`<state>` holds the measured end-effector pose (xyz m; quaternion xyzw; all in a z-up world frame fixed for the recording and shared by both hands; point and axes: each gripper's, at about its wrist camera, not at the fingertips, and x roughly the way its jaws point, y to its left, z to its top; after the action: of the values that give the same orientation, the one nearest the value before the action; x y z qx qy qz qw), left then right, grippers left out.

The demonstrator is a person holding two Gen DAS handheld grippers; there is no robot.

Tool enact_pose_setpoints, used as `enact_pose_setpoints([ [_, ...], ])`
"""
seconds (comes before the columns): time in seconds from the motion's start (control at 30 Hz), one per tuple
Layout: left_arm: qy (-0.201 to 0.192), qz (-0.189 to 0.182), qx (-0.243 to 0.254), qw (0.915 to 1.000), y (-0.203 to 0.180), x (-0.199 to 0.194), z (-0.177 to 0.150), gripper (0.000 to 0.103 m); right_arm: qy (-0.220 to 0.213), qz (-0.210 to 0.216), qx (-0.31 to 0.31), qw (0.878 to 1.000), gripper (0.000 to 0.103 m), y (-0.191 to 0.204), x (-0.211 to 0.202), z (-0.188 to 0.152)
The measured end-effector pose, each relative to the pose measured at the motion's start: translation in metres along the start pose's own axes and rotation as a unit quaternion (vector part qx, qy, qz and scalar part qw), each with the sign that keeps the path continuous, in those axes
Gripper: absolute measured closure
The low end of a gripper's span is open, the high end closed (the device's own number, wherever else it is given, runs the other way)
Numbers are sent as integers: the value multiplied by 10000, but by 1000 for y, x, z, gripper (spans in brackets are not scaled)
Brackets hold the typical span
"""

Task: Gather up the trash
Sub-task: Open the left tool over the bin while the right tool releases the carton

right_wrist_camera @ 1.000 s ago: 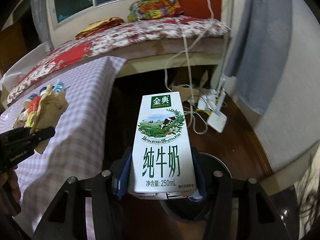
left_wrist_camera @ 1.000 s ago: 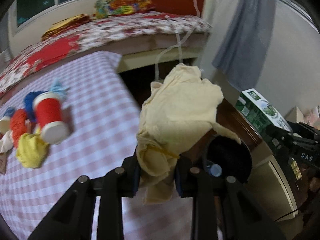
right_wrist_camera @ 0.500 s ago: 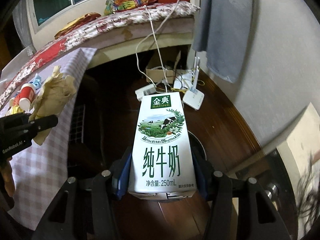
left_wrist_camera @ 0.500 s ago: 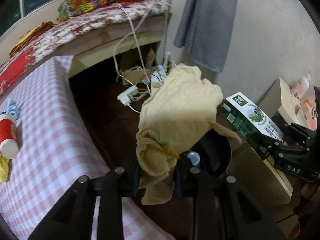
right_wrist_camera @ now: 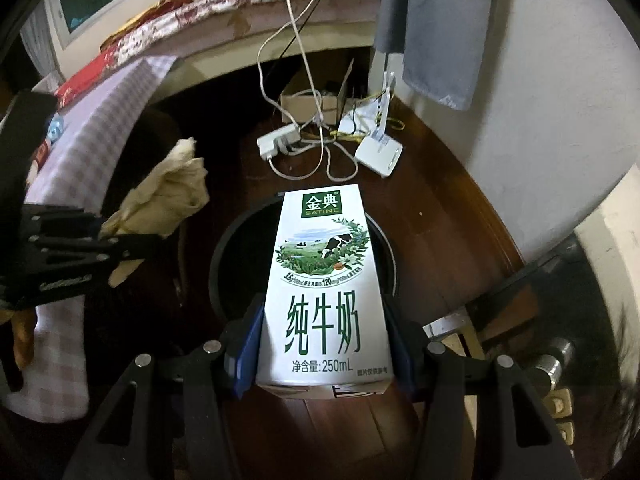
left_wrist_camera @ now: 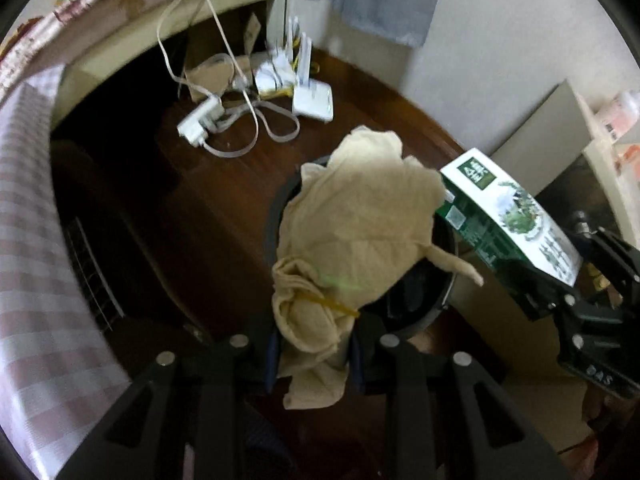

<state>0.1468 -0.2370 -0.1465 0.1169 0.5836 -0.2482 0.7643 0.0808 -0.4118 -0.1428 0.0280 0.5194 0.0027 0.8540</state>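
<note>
My left gripper (left_wrist_camera: 314,354) is shut on a crumpled yellowish paper wad (left_wrist_camera: 360,236) and holds it over the near rim of a round black trash bin (left_wrist_camera: 424,312) on the wooden floor. My right gripper (right_wrist_camera: 324,350) is shut on a white and green 250 mL milk carton (right_wrist_camera: 324,292), held above the same bin (right_wrist_camera: 236,264). The carton also shows in the left wrist view (left_wrist_camera: 508,216) at the right, beside the wad. The wad and left gripper show in the right wrist view (right_wrist_camera: 164,200) at the left.
A power strip (left_wrist_camera: 200,122), a white router (left_wrist_camera: 314,98) and loose cables (right_wrist_camera: 308,80) lie on the floor beyond the bin. The checked tablecloth table (left_wrist_camera: 28,240) stands at the left, a grey cloth (right_wrist_camera: 440,28) hangs on the wall, a bed (right_wrist_camera: 248,4) is behind.
Both grippers swung away from the table and tilted down toward the floor. The bin now lies under the wad and the carton. Both grips are unchanged.
</note>
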Motion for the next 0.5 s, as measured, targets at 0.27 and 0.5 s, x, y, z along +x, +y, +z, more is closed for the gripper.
enact_pose_setpoints([
  [0.27, 700, -20, -130, 9975, 1, 57, 4, 74, 373, 38, -386, 9986, 46, 0, 47, 2],
  [0.5, 875, 9, 21, 9962, -10, 74, 9, 68, 638, 204, -765, 9948, 46, 5, 75, 6],
])
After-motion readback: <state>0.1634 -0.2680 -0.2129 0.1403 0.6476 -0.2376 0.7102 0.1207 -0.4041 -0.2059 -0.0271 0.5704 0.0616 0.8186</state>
